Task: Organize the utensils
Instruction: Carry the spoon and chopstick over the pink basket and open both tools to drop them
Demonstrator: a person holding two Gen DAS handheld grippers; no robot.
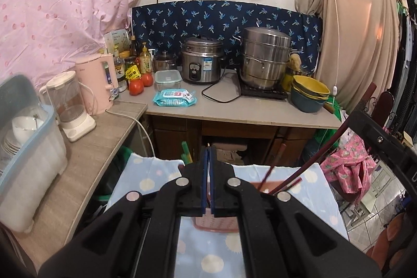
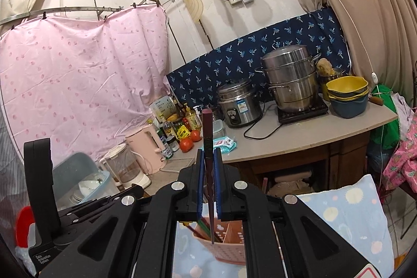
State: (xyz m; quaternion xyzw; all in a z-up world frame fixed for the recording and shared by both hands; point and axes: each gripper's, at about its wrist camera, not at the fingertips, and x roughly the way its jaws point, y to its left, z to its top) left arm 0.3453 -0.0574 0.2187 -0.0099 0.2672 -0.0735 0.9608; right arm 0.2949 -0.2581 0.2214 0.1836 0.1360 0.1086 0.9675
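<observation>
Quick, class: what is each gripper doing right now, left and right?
Left gripper: closed, nothing between its pads.
Right gripper: closed on a dark red chopstick, its lower tip above the pink utensil holder.

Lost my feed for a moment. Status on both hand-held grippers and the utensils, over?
Left hand-held gripper shut, empty. Right hand-held gripper shut on a dark chopstick, tip over the pink utensil holder. Nothing in the way.
</observation>
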